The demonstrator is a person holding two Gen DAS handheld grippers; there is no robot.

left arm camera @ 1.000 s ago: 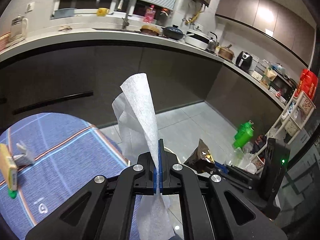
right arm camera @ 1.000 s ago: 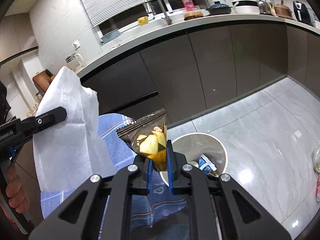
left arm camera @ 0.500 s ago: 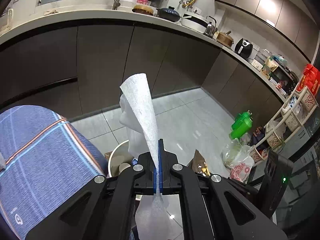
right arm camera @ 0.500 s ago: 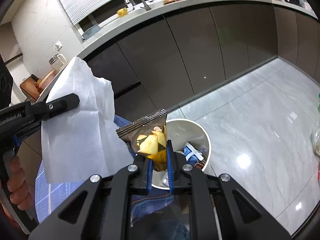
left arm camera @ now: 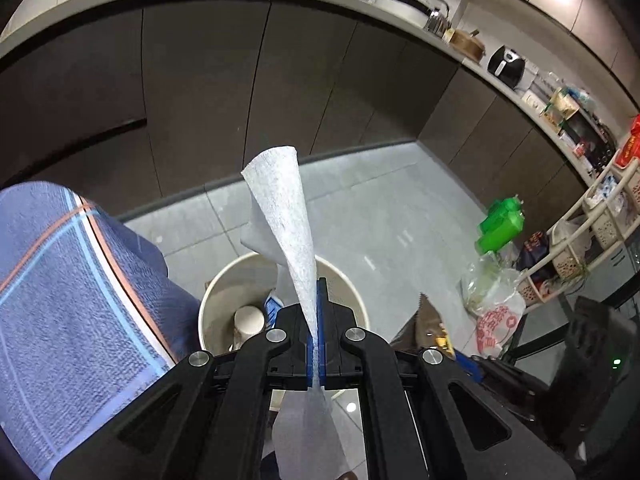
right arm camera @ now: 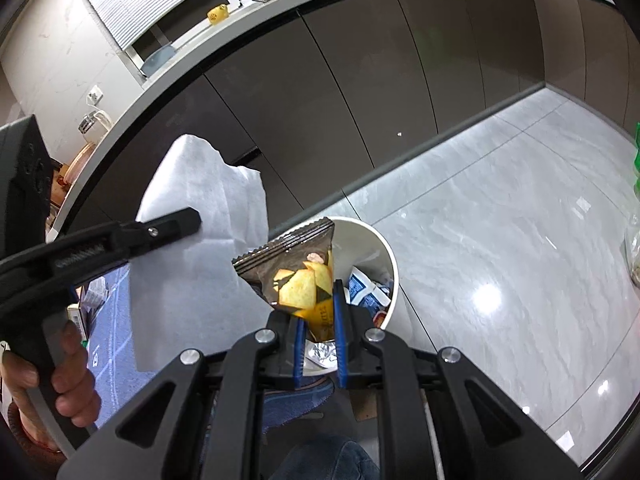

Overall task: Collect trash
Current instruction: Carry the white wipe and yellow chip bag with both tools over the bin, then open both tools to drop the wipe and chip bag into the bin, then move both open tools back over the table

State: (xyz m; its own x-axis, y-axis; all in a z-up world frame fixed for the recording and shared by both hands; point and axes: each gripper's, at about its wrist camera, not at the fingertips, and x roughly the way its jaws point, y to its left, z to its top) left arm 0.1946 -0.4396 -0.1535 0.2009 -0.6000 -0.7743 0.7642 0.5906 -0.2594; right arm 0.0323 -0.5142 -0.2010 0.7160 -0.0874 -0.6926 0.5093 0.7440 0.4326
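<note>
My left gripper (left arm camera: 316, 308) is shut on a white paper towel (left arm camera: 286, 220) that stands up from its jaws, held over a white round trash bin (left arm camera: 224, 284) on the floor. The bin holds a cup and wrappers. My right gripper (right arm camera: 318, 308) is shut on a dark chip bag (right arm camera: 296, 264) with yellow chips printed on it, held just above the bin's rim (right arm camera: 390, 256). In the right wrist view the left gripper (right arm camera: 192, 222) and the towel (right arm camera: 188, 264) hang to the left of the bag.
A table with a blue plaid cloth (left arm camera: 68, 300) stands left of the bin. Dark kitchen cabinets (left arm camera: 240, 80) run behind it. A green bottle (left arm camera: 500, 224), plastic bags and a rack (left arm camera: 592, 236) stand at the right. Grey tiled floor (right arm camera: 500, 220) spreads to the right.
Both grippers have tilted down and moved over the bin, each still gripping its item. The bin now lies right under the fingers in both views.
</note>
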